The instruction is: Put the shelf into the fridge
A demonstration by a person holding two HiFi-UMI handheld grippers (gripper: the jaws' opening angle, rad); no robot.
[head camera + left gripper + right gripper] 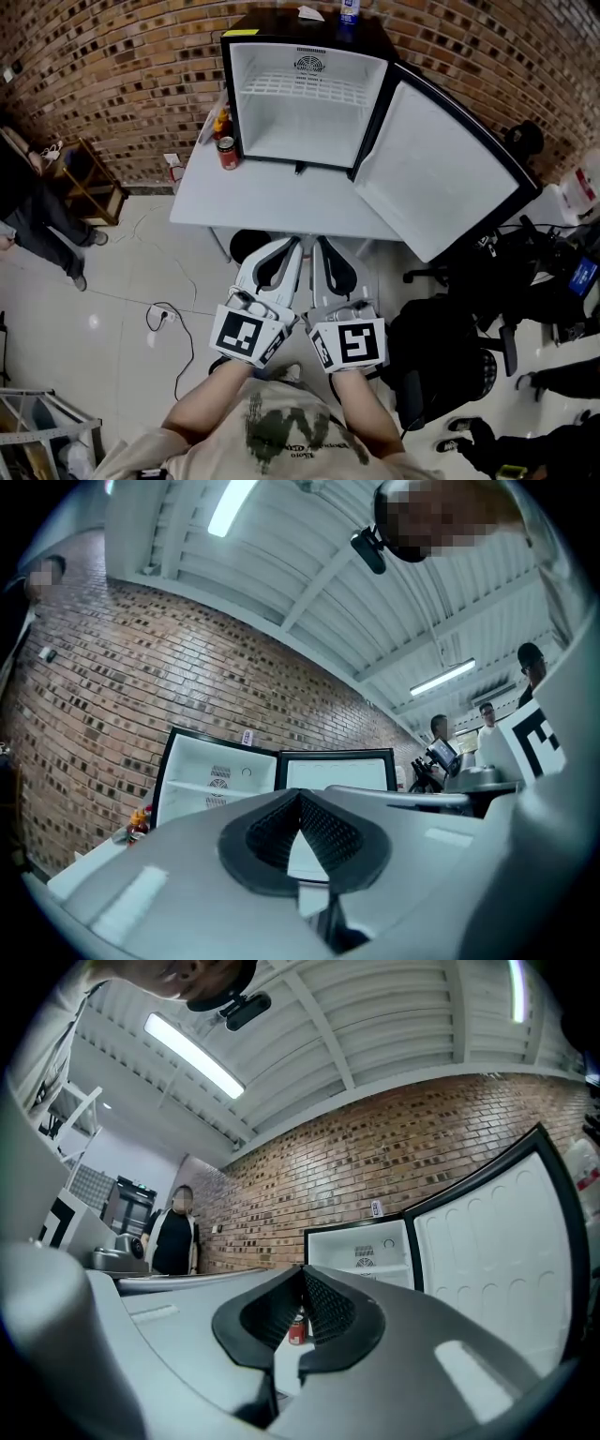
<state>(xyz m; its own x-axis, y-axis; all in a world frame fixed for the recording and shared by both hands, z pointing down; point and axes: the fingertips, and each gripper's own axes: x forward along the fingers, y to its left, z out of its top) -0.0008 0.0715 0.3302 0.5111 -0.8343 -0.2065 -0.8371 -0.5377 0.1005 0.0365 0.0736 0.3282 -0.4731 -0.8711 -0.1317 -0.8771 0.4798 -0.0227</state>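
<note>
Left tool (296, 243), right tool (320, 243): jaws together, empty

No legible text: shirt print (281, 433), red can (228, 153) label, label of bottle (349, 13) atop fridge (375, 103) all too blurred.

**Both grippers closed and held side by side**

The person is holding the left gripper (292, 244) and the right gripper (323, 244) close beside each other ahead of the chest, both pointing forward. The bare left forearm (208, 410) and right forearm (372, 414) are reaching forward and converging toward the handles. The left marker cube (246, 336) and right marker cube (352, 344) are facing upward. On each gripper the jaws are meeting at their tips, gripping nothing.
</note>
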